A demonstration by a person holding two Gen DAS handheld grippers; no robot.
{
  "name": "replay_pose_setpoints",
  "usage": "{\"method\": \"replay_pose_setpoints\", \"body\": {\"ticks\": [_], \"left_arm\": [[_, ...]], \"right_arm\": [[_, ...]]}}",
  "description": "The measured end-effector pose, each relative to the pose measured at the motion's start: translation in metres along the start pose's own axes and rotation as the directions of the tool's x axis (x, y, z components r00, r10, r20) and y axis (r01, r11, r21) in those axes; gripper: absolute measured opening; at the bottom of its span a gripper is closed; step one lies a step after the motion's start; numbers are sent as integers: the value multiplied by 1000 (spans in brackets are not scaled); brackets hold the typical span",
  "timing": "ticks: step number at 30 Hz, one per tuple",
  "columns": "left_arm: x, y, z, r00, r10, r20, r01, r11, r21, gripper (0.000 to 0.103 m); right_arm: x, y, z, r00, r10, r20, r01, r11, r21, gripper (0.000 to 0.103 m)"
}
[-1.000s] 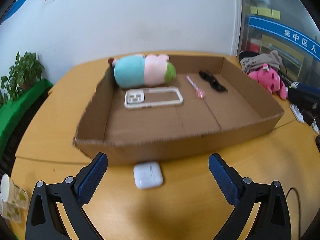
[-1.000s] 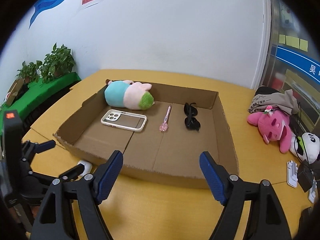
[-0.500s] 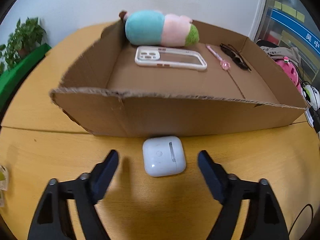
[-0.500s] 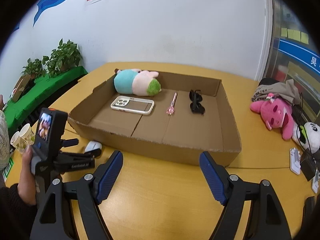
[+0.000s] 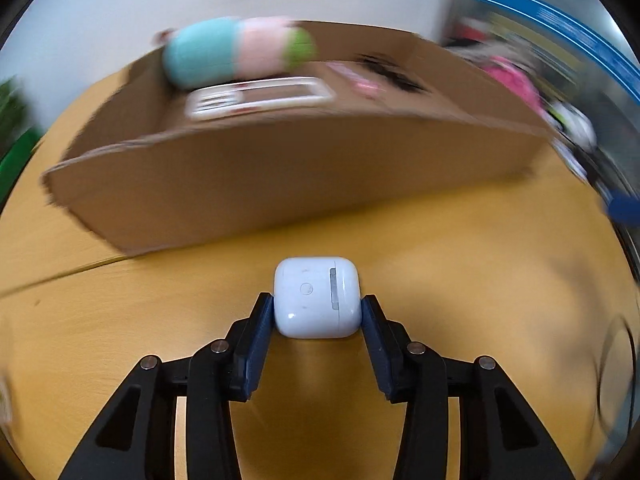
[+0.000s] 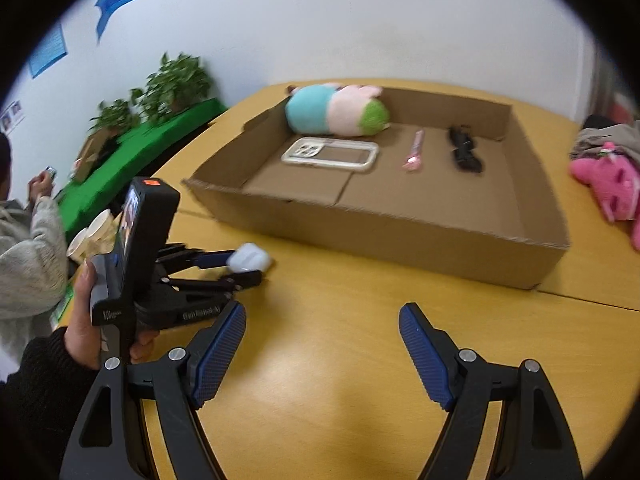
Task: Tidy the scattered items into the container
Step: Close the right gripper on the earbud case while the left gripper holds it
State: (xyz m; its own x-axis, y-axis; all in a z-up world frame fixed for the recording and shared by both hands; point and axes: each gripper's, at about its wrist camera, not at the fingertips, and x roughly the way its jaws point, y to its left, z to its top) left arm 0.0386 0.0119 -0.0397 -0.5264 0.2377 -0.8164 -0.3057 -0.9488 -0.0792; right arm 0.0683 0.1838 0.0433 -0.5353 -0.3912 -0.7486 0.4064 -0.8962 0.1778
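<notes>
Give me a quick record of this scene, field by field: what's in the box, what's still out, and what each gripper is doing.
box: open cardboard tray on table
in box: plush, phone case, pink pen, sunglasses
still out: earbud case, on table before box
left gripper: jaws closing, pads at earbud case's sides
right gripper: open, empty, above bare table

Yellow wooden table (image 6: 352, 360) carries the open cardboard box (image 6: 400, 232). White earbud case (image 5: 316, 298) sits just before it. Pink plush (image 6: 608, 184) lies off right.
</notes>
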Motion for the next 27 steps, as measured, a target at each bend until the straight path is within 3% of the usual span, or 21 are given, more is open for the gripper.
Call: {"method": "replay_pose_setpoints", "body": {"ticks": [4,8,12,15,18,21,27], "left_arm": [[-14,-35,-26,995,-102,-10,102,974,202,48],[-27,-56,-45,988,-151,-23,151,940,306,48],[-34,-66,-54,983,-180,-27,178,920,350,48],[-36,-74,-56,981,-192,-30,189,909,371,48],[-38,-76,-57,980,-198,-30,194,905,380,48],[-39,-79,-57,980,-199,-27,194,903,384,48],[-46,-79,-59,982,-186,-13,177,903,392,47]], "right_arm": [[25,5,-9,993,82,-87,-83,997,-1,79],[50,12,-21,972,154,-177,-156,988,2,78],[67,26,-31,953,189,-239,-200,980,-23,77],[77,37,-38,945,159,-287,-189,979,-79,64],[80,45,-43,941,144,-306,-188,975,-119,58],[78,54,-46,933,158,-324,-215,965,-151,42],[73,62,-50,943,109,-314,-176,965,-193,41]]}}
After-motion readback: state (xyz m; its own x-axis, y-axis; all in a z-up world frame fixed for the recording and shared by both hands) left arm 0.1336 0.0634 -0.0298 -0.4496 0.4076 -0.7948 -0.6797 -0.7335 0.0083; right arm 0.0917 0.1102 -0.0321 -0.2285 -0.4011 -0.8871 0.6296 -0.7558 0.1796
